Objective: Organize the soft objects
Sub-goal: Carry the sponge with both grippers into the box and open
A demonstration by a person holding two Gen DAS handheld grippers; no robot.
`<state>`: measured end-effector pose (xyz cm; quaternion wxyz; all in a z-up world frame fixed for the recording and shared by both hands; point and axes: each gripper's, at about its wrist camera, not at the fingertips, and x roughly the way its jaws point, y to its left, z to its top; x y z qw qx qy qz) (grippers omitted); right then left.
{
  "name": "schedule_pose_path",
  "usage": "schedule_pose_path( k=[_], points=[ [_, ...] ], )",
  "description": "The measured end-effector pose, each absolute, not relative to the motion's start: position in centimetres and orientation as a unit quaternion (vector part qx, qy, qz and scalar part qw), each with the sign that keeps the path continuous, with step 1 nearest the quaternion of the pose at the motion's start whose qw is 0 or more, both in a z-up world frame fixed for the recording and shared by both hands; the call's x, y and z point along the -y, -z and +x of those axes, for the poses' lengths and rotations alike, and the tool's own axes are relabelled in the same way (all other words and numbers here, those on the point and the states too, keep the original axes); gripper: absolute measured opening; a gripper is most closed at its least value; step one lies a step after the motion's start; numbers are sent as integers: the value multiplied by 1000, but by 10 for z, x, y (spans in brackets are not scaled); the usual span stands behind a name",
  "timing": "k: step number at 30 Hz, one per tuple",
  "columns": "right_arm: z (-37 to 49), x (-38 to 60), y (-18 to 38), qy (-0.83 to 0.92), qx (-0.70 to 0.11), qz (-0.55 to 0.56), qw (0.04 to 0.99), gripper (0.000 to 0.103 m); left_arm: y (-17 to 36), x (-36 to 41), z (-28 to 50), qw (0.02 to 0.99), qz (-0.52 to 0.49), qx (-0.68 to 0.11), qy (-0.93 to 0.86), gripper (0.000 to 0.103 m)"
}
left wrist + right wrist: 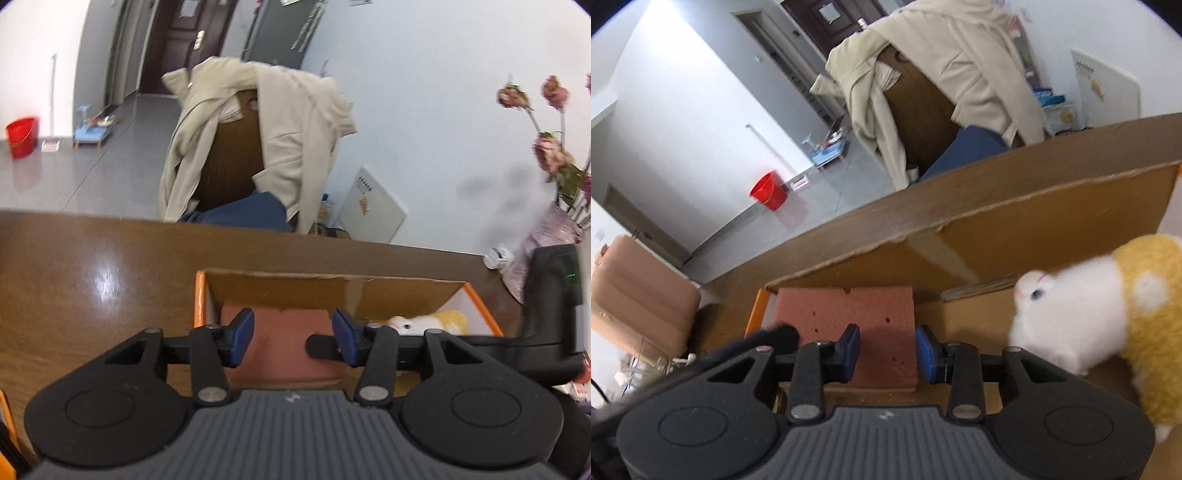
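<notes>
A cardboard box with orange edges sits on the brown table. Inside lie a pink-red sponge at the left and a white and yellow plush hamster at the right. My left gripper is open and empty, hovering over the sponge. In the right wrist view the sponge lies flat in the box, and the plush hamster sits to its right. My right gripper is open over the sponge's near edge, holding nothing. The right gripper's body shows at the box's right side.
A chair draped with a beige jacket stands behind the table. A vase of dried flowers and a crumpled white item stand at the table's right. A red bucket is on the floor far left.
</notes>
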<state>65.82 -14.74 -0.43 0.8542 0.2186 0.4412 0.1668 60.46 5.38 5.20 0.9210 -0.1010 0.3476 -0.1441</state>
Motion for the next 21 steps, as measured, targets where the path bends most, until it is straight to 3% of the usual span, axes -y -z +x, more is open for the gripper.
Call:
schedule_pose_path(
  k=[8,11,17,19,21],
  points=[
    [632,158,-28,-163,-412,209,872,35,-95,-63,574,937,-86,-319,116,61],
    [610,170,-56,-162,-391,188,886,41,-110,-63,554,941,-72,-313,110,62],
    [546,213,-115,-152,-344,113,920,53,-138,-59,492,952,-29,-287,101,75],
    [525,231,-134,-139,-337,93,927,62,-147,-59,473,955,-26,-282,93,90],
    [502,245,-151,-133,-330,64,932,70,-154,-60,450,959,-24,-269,83,93]
  ],
)
